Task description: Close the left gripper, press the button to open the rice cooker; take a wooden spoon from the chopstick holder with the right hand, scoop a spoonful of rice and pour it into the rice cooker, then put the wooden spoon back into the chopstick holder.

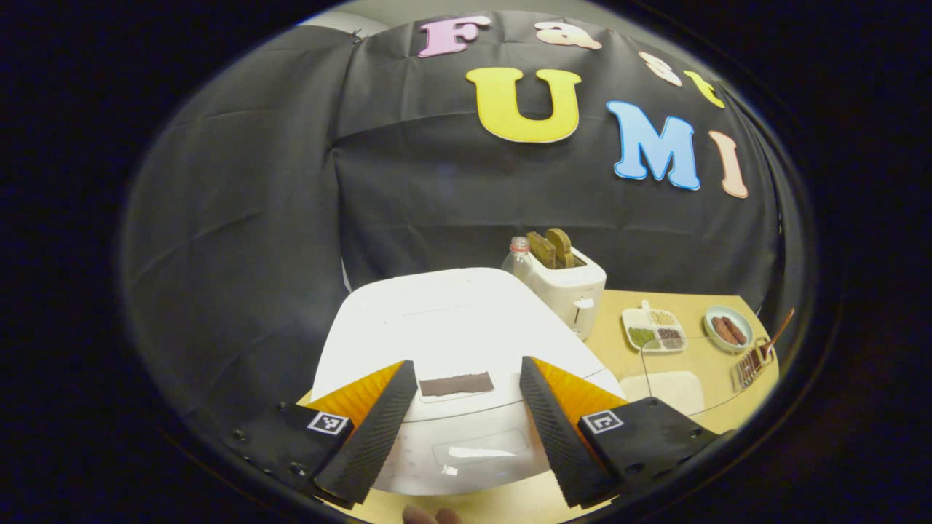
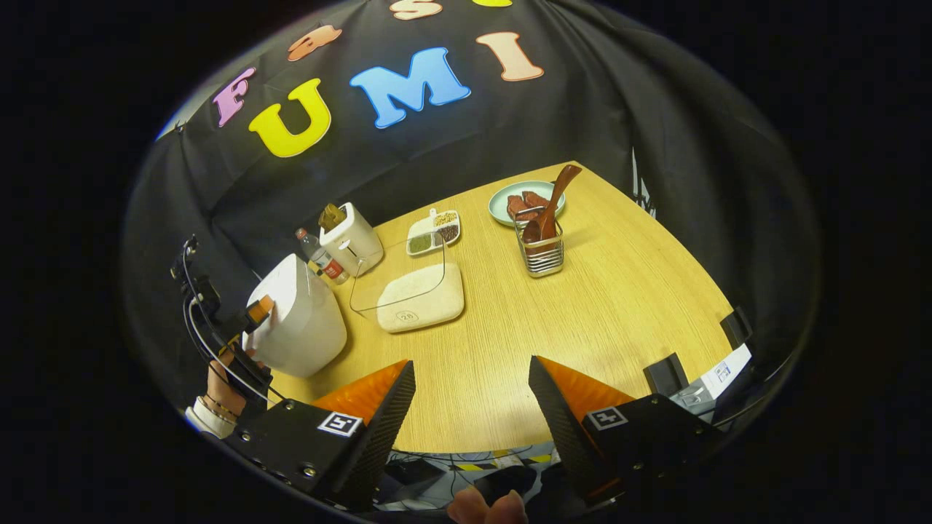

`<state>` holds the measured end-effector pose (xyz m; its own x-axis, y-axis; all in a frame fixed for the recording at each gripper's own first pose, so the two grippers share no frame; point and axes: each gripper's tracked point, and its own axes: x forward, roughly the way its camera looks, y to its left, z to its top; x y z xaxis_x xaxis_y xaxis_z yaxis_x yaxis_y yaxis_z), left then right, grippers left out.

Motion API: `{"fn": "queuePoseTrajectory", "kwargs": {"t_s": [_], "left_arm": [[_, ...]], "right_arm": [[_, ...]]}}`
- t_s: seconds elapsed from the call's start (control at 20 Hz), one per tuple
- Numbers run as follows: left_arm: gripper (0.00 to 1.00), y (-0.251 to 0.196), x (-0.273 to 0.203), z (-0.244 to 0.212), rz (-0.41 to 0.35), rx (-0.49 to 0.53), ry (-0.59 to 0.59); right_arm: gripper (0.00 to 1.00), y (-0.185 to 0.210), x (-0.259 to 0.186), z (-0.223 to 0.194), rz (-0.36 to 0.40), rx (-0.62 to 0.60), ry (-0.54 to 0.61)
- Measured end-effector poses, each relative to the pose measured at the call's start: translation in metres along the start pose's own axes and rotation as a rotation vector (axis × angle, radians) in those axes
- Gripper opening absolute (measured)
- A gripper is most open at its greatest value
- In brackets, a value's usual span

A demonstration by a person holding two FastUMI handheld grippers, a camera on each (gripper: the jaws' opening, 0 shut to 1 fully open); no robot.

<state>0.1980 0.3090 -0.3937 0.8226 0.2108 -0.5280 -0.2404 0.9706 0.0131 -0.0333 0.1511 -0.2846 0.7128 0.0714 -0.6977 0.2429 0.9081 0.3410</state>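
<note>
The wooden table (image 2: 619, 306) spreads widest in the right gripper view, and on its left part sits the white rice cooker (image 1: 451, 327), lid down; in the left gripper view it lies straight ahead, its dark front button (image 1: 456, 383) between the fingers of the left gripper (image 1: 466, 386), whose jaws stand spread apart with nothing between them, above the cooker's front. The right gripper view shows that same left gripper at the cooker's side, with the hand (image 2: 222, 389) that holds it lower down. The right gripper (image 2: 472, 386) hangs over bare tabletop near the front edge, likewise released and empty, well apart from everything. Just right of the cooker lies a clear-walled box of rice (image 2: 421, 295), a flat bed of white grains inside. Behind the cooker stands a white toaster (image 2: 352, 236) with brown slices poking up, a plastic bottle (image 2: 320, 262) just beside it. Farther back are a small divided tray of grains (image 2: 433, 233) and a pale plate of brown sausage-like pieces (image 2: 520, 202). In front of that plate stands the wire chopstick holder (image 2: 543, 251), and the wooden spoon (image 2: 555, 200) rests in it, bowl end down, handle leaning up toward the plate
</note>
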Motion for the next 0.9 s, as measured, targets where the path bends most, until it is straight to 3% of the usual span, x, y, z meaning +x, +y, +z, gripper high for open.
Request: {"fn": "queuePoseTrajectory", "kwargs": {"t_s": [0.35,0.5,0.9], "left_arm": [[0.99,-0.024,-0.075,0.022,-0.041,-0.031,-0.086],[1.0,-0.046,-0.129,0.032,-0.089,-0.104,-0.104],[0.98,-0.102,-0.281,0.08,-0.185,-0.162,-0.222]], "right_arm": [[0.96,-0.004,0.0,0.03,0.034,-0.038,-0.044],[0.96,-0.01,-0.009,0.047,0.055,-0.085,-0.077],[0.96,-0.03,-0.053,0.116,0.074,-0.198,-0.28]]}}
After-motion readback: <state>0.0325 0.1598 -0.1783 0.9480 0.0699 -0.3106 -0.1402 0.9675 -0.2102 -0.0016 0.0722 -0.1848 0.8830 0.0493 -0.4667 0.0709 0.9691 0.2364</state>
